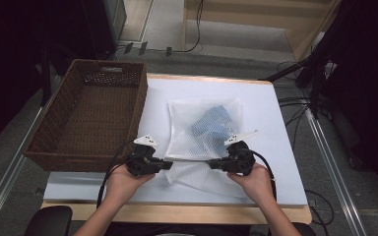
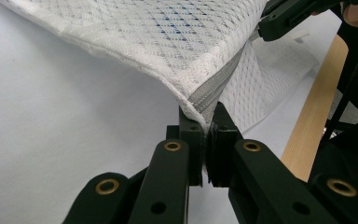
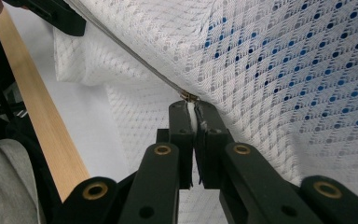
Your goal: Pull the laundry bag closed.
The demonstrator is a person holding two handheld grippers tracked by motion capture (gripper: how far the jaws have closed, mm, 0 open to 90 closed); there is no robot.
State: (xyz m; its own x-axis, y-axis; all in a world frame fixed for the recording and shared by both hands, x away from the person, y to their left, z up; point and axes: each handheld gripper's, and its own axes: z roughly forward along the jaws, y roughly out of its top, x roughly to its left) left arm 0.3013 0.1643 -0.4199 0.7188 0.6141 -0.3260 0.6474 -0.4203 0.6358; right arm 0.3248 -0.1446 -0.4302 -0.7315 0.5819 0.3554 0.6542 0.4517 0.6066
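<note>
A white mesh bag [image 1: 204,110] with a blue cloth [image 1: 212,125] inside lies on the white table top [image 1: 275,147]. Its grey zipper edge [image 1: 189,160] is pulled taut just above the table between my two grippers. My left gripper [image 1: 171,163] is shut on the zipper's left end [image 2: 213,95], with its jaws [image 2: 208,122] pinching the tape. My right gripper [image 1: 210,163] is shut at the other end, its jaws [image 3: 192,109] clamped just below the small metal zipper pull [image 3: 189,97]. Mesh [image 3: 270,60] with blue showing through it hangs beyond.
An empty brown wicker basket [image 1: 88,123] stands at the table's left, close to my left hand. The table's wooden front edge [image 1: 177,212] runs just behind both hands. Cables and black stands lie on the floor to the right [image 1: 295,105].
</note>
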